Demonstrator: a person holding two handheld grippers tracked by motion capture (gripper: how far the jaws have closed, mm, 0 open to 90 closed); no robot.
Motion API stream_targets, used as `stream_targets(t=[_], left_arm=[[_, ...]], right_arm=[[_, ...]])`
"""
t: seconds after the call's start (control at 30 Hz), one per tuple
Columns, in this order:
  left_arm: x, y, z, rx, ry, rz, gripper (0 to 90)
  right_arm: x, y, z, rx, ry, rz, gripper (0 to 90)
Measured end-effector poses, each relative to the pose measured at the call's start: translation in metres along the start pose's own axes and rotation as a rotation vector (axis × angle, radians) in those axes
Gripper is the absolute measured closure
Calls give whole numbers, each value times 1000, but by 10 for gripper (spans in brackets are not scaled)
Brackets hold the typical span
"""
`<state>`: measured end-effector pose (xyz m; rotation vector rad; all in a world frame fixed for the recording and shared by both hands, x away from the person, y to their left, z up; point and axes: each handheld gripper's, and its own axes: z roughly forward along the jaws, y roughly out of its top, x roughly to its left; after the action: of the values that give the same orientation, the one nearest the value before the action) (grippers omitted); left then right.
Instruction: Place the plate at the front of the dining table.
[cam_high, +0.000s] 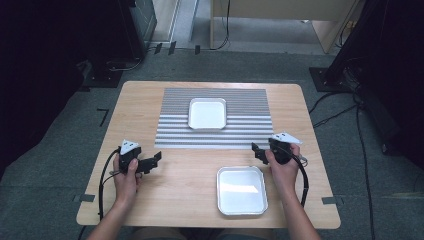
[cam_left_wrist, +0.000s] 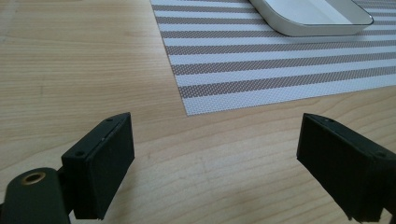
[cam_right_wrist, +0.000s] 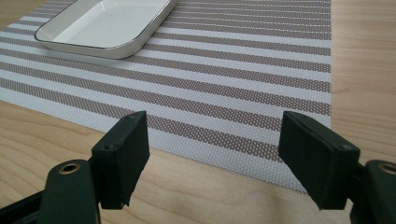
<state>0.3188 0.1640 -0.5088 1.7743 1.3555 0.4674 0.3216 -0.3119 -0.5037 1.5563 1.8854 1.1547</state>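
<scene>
**K:** Since you're on the feed, what's on the light wooden rectangular table (cam_high: 165, 180)?

**R:** Biggest item: grey-and-white striped woven placemat (cam_high: 250, 131), lying flat at the far middle. Fine mesh weave, alternating pale and taupe bands, clean straight edges.

**K:** Dishes?

**R:** Two. Larger white square tray with rounded corners (cam_high: 241, 190) sits on bare wood at the near edge, right of centre, just beside the right hand. Smaller white square tray with rounded corners (cam_high: 207, 113) sits on the placemat, upper middle. Both shallow, glossy, thin darker rim line, nothing inside.

**K:** Grippers?

**R:** Left gripper (cam_high: 156, 159) over bare wood just off the placemat's near left corner, jaws pointing right. In the left gripper view its jaws stand wide apart, nothing between them, placemat corner ahead and the small tray (cam_left_wrist: 313, 21) beyond. Right gripper (cam_high: 256, 150) at the placemat's near right corner, jaws pointing left. In the right gripper view: jaws wide, nothing held, over the placemat edge (cam_right_wrist: 261, 88), small tray (cam_right_wrist: 105, 28) at upper left.

**K:** Any labels or print?

**R:** No readable writing on trays, placemat or grippers.
</scene>
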Motion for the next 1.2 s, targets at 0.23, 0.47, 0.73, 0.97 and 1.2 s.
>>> stream_targets(t=[0.23, 0.47, 0.73, 0.97, 1.2], left_arm=[[7, -5, -10, 5, 11, 7, 109], [16, -12, -21, 5, 21, -1, 109], [21, -16, -29, 13, 26, 6, 109], [24, -21, -35, 14, 30, 11, 109], [25, -25, -40, 19, 32, 15, 109]], right_arm=[[-8, -7, -12, -7, -13, -1, 247], [-16, -17, -24, -10, -20, 6, 247], [-25, -26, -40, -18, -32, 17, 246], [-36, -36, -54, -24, -49, 24, 246], [-44, -45, -64, -30, -56, 40, 246]])
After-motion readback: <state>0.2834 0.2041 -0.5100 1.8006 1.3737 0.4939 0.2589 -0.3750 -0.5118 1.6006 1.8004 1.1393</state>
